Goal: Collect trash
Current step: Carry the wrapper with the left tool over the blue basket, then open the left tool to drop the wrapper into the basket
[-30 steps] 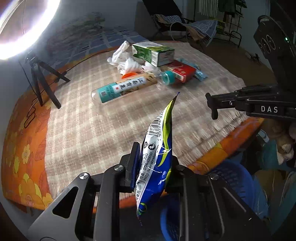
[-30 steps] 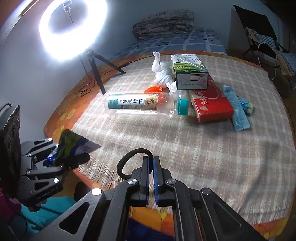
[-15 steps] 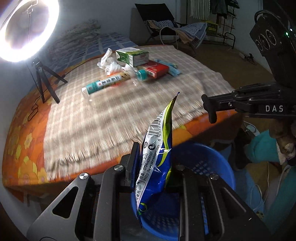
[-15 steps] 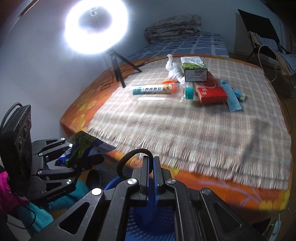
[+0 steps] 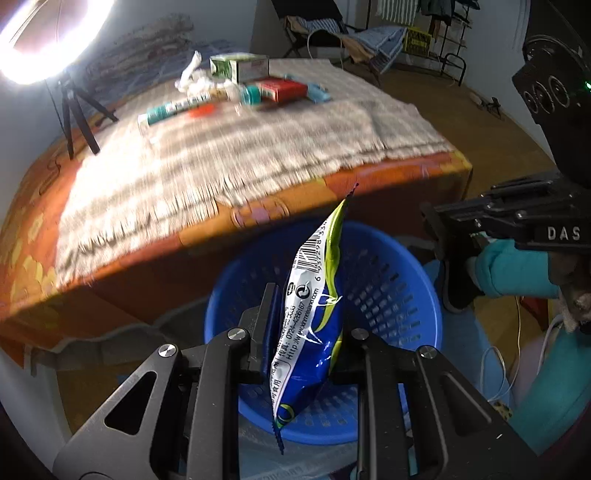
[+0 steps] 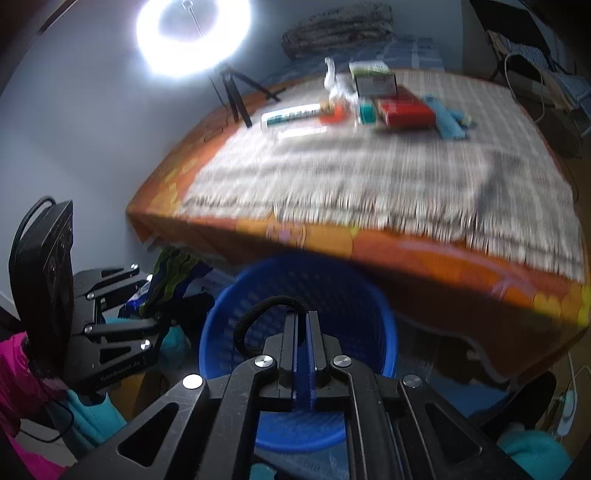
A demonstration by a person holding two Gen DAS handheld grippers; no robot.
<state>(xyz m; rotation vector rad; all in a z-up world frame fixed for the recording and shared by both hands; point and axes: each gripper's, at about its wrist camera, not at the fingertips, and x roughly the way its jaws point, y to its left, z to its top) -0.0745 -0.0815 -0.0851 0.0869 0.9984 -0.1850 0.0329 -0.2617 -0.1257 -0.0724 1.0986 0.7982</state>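
My left gripper (image 5: pixel 303 325) is shut on a blue, white and green snack wrapper (image 5: pixel 314 295) and holds it above the blue plastic basket (image 5: pixel 399 280) on the floor by the table. My right gripper (image 6: pixel 303 325) is shut on a black hair tie (image 6: pixel 255 317), also above the basket (image 6: pixel 354 295). The left gripper with the wrapper (image 6: pixel 173 280) shows at the left of the right wrist view. More trash lies far back on the table: a bottle (image 5: pixel 173 109), white tissue (image 5: pixel 192 75), a green carton (image 5: pixel 240 66) and a red box (image 5: pixel 284 88).
The table (image 5: pixel 406 173) has an orange cloth and a checked mat (image 5: pixel 229 162). A ring light on a tripod (image 6: pixel 192 33) stands at its far left corner. A chair with clothes (image 5: pixel 325 29) and a rack stand behind. Teal cloth and cables lie by the basket.
Both grippers have pulled back from over the table and dropped down. They are now above the blue basket, still holding the wrapper and the hair tie.
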